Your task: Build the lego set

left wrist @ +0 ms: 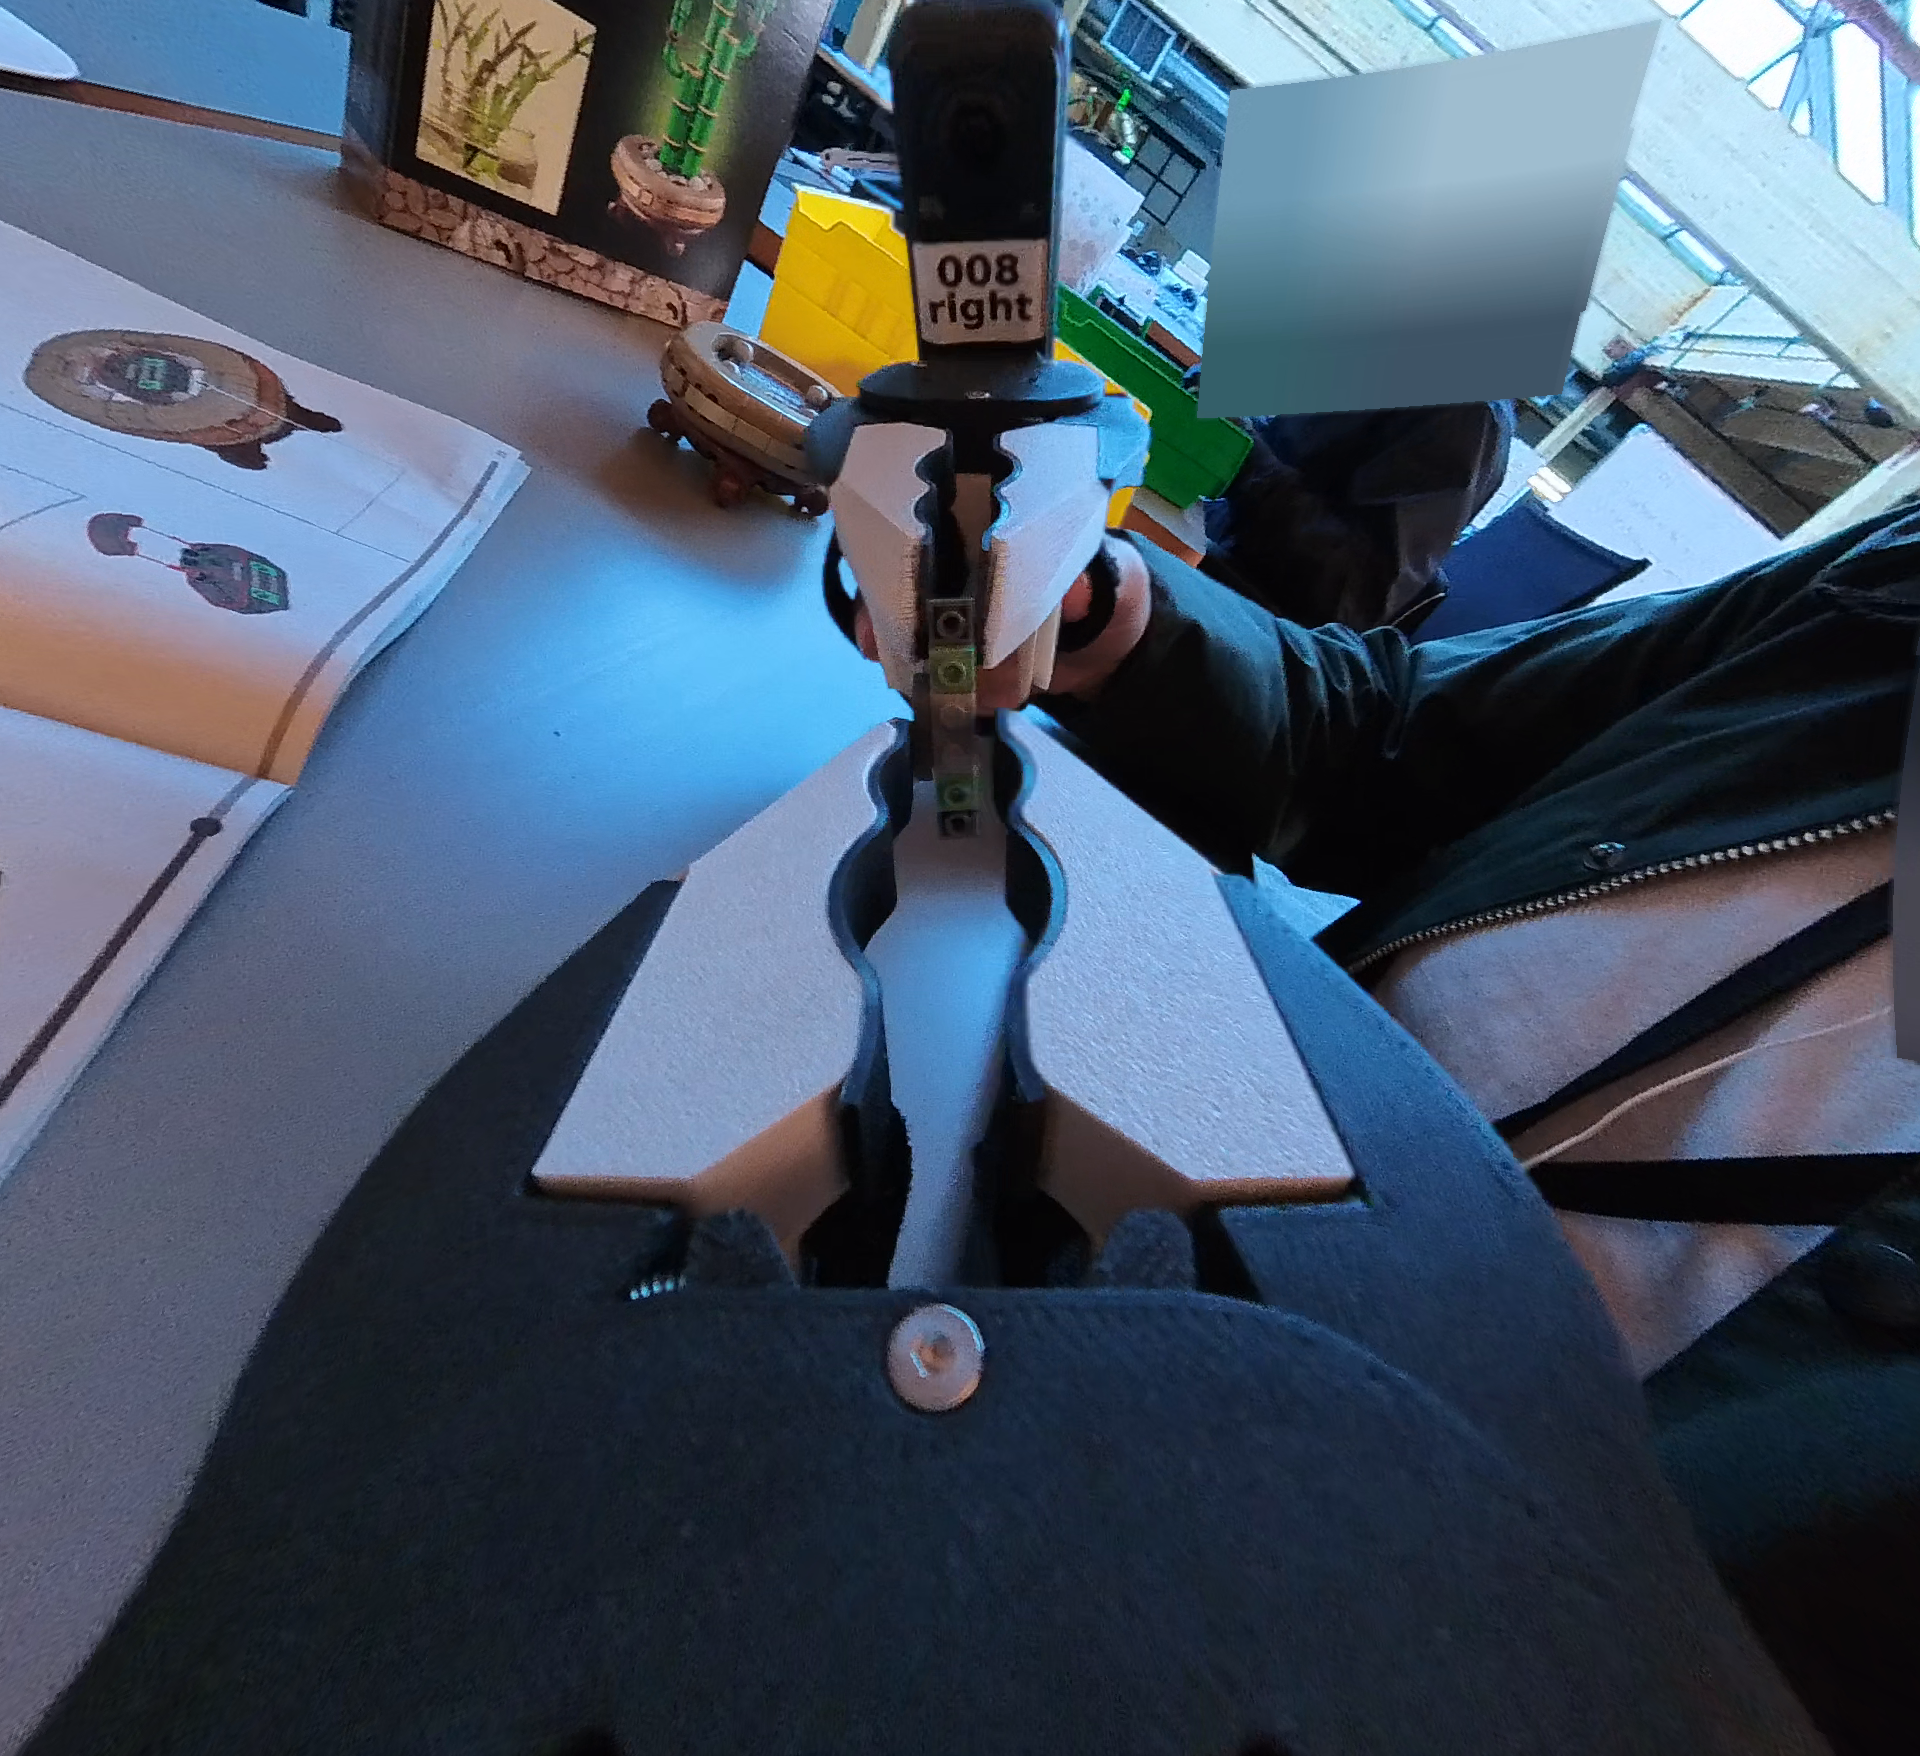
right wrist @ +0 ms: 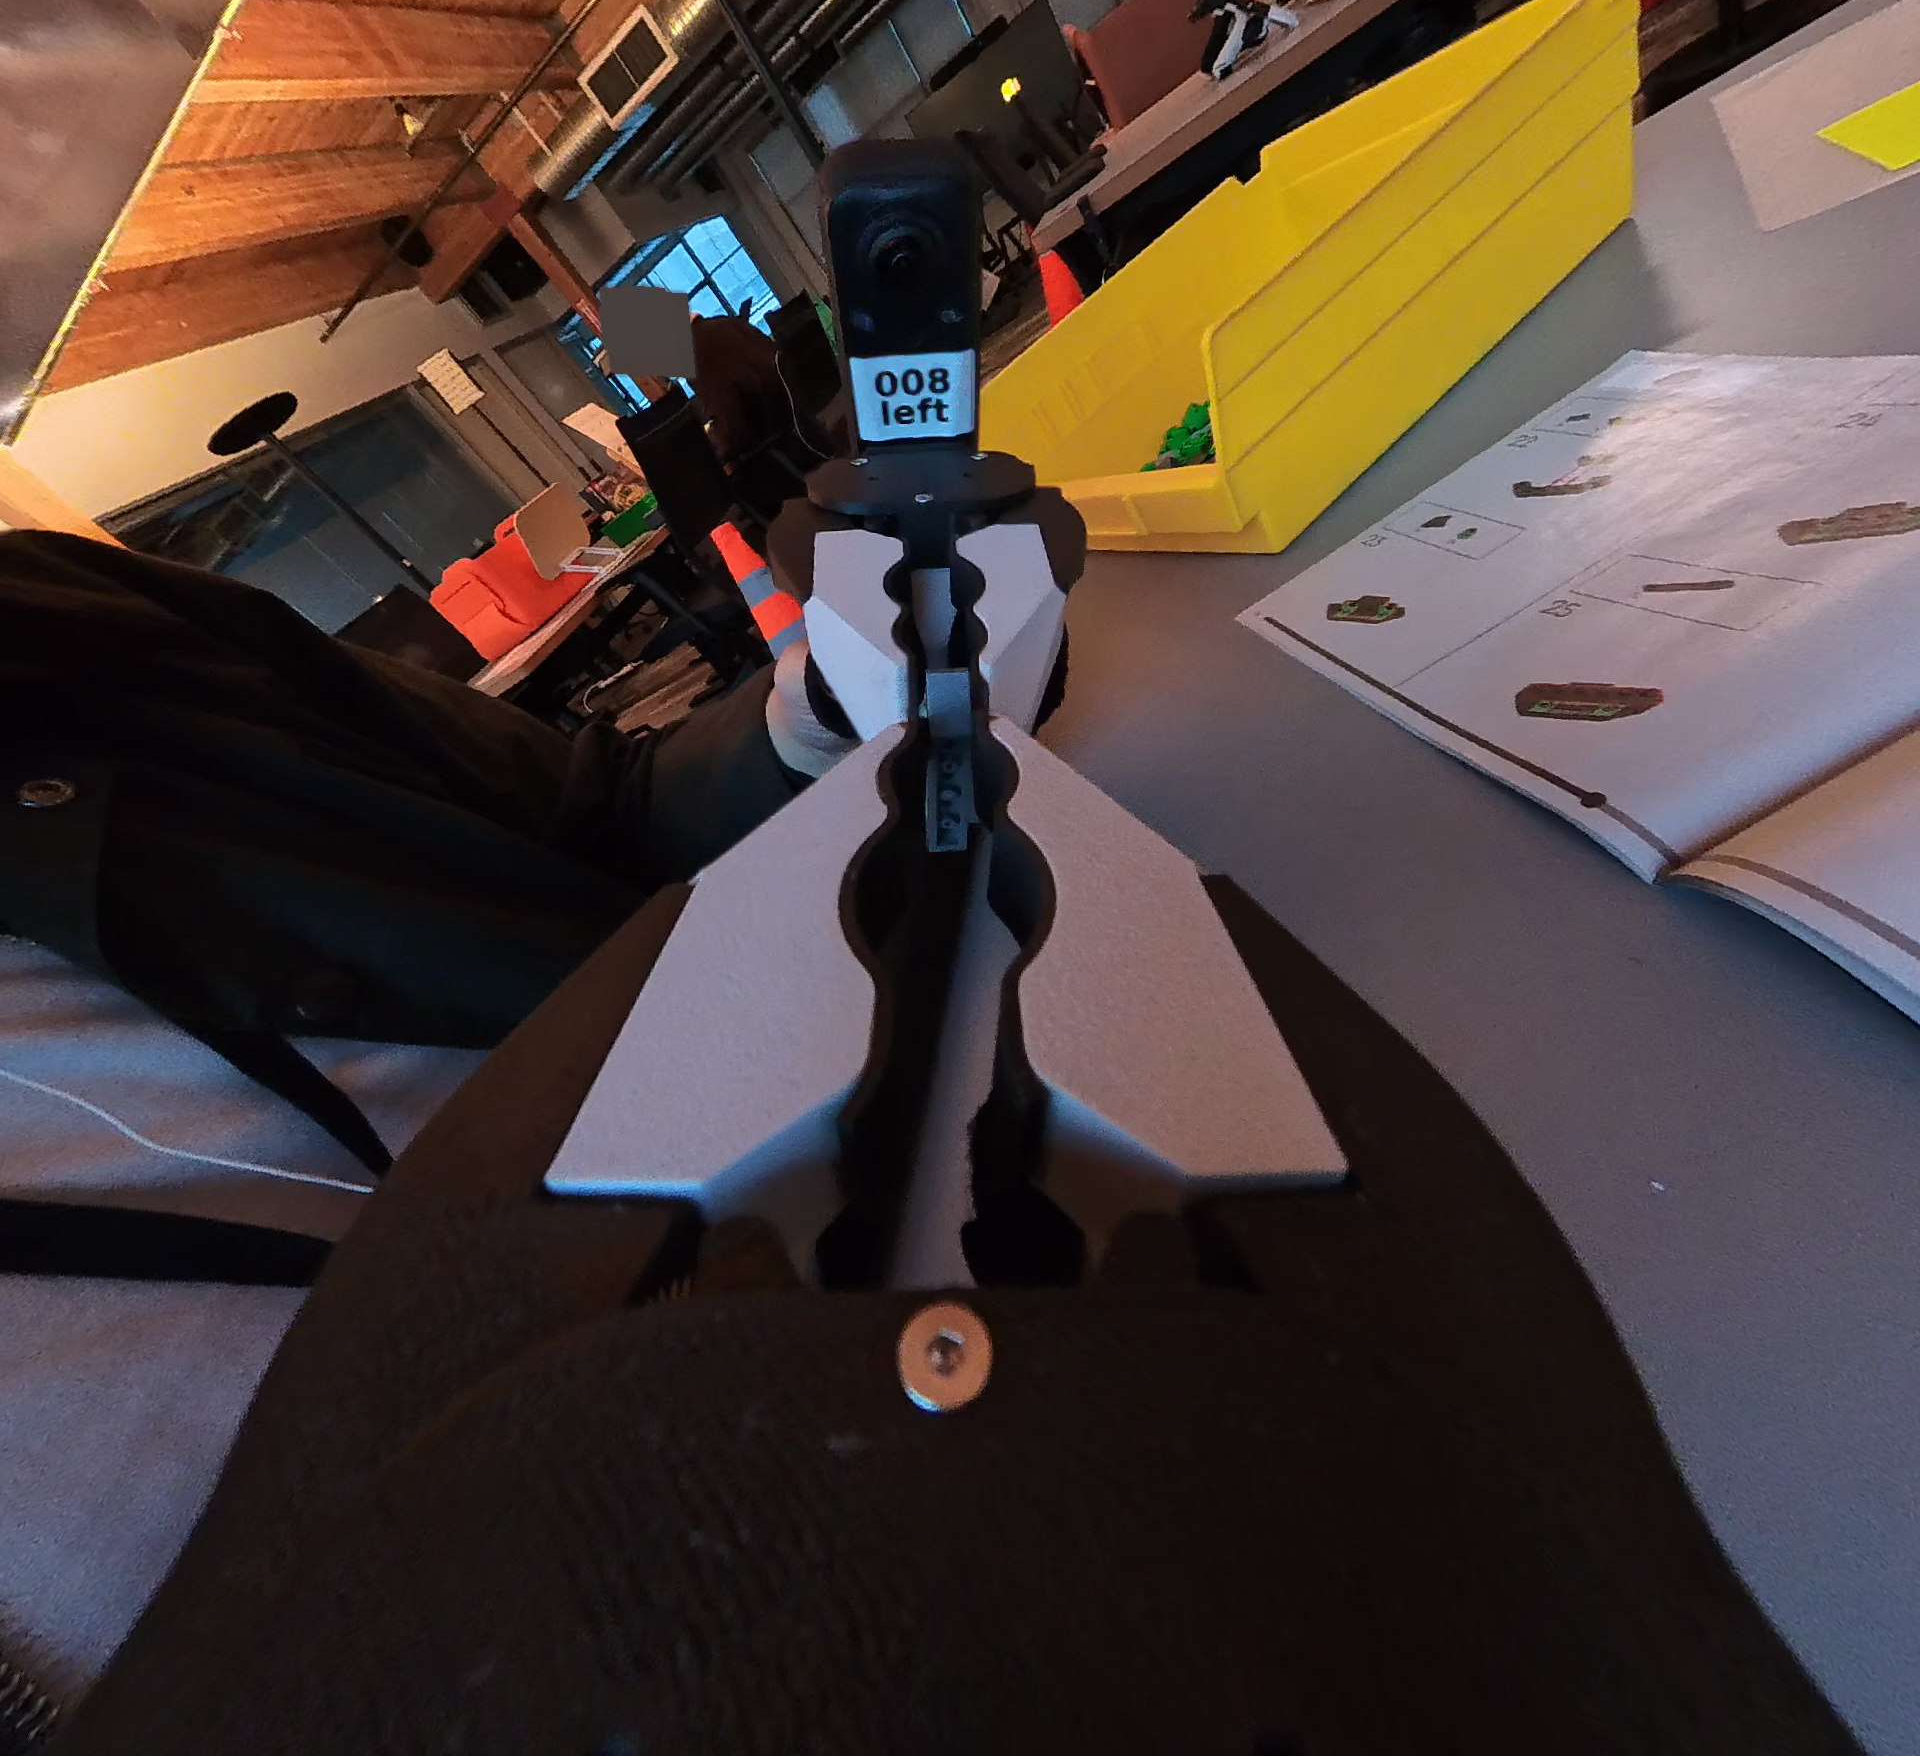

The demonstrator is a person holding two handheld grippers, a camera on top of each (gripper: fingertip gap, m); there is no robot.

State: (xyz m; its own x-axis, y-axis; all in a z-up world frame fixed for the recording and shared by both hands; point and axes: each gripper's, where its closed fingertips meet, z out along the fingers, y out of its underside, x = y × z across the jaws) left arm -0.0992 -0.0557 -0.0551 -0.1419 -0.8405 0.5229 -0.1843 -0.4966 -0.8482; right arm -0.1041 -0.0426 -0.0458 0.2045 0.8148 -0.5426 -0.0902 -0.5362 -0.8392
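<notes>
A narrow strip of small Lego bricks (left wrist: 956, 787), dark, lime green and grey, runs between my two grippers, which face each other tip to tip above the grey table (left wrist: 582, 688). My left gripper (left wrist: 954, 732) is shut on the near end of the strip. My right gripper (left wrist: 954, 662) is shut on the far end. In the right wrist view my right gripper (right wrist: 951, 738) pinches the dark studded strip (right wrist: 948, 807), and my left gripper (right wrist: 948, 711) holds its grey end. I cannot tell whether the strip is one piece or two pressed together.
An open instruction booklet (left wrist: 208, 511) (right wrist: 1662, 615) lies on the table. The Lego set box (left wrist: 582, 44) stands at the back, with a round brown pot base (left wrist: 738, 418) near it. A yellow bin (right wrist: 1403, 304) holds green pieces. A person's dark sleeve (left wrist: 1455, 719) is close by. The grippers are tip to tip, or close to it.
</notes>
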